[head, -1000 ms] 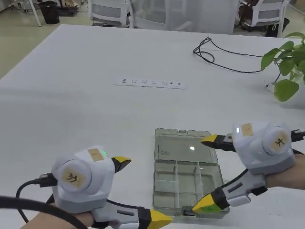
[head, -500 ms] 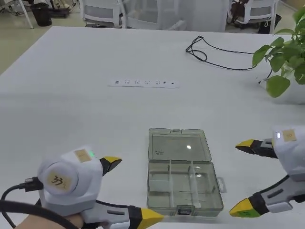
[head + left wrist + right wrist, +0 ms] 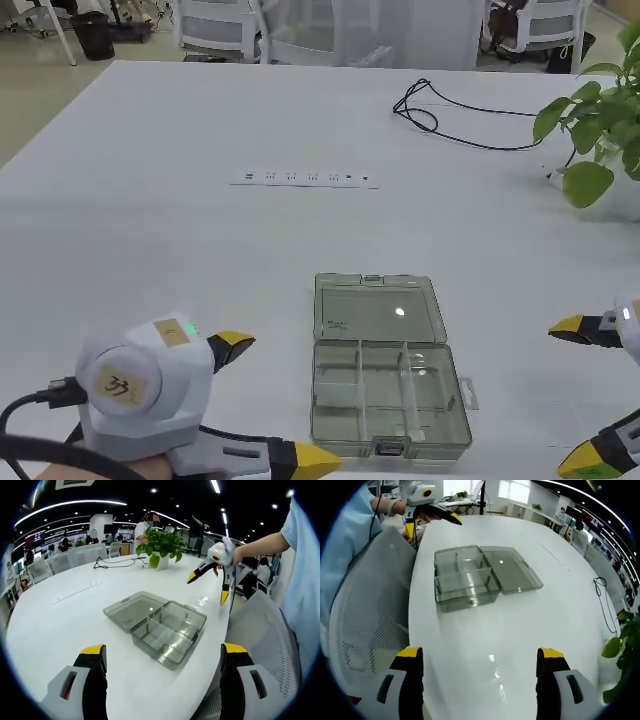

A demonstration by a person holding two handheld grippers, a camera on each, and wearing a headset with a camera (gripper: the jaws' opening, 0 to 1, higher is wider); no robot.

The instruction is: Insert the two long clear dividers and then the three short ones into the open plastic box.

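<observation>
The clear grey plastic box (image 3: pixel 330 420) lies open near the table's front edge, its lid (image 3: pixel 378 308) flat behind it. Clear dividers (image 3: pixel 358 385) stand inside the tray and split it into several compartments. My left gripper (image 3: pixel 275 403) is open to the left of the box, nothing between its jaws. My right gripper (image 3: pixel 577 395) is open at the right edge, well apart from the box. In the left gripper view, the box (image 3: pixel 167 632) lies beyond my open gripper (image 3: pixel 163 649), the right gripper (image 3: pixel 207 589) behind it. In the right gripper view, the box (image 3: pixel 465 582) lies ahead of my open gripper (image 3: pixel 480 652).
A white power strip (image 3: pixel 305 178) lies mid-table, with a black cable (image 3: pixel 440 110) coiled at the back right. A potted plant (image 3: pixel 600 130) stands at the right edge. A mesh chair (image 3: pixel 365 615) sits at the near table edge.
My right gripper has drawn away to the right, from over the box's right side to well clear of it. My left gripper has barely moved.
</observation>
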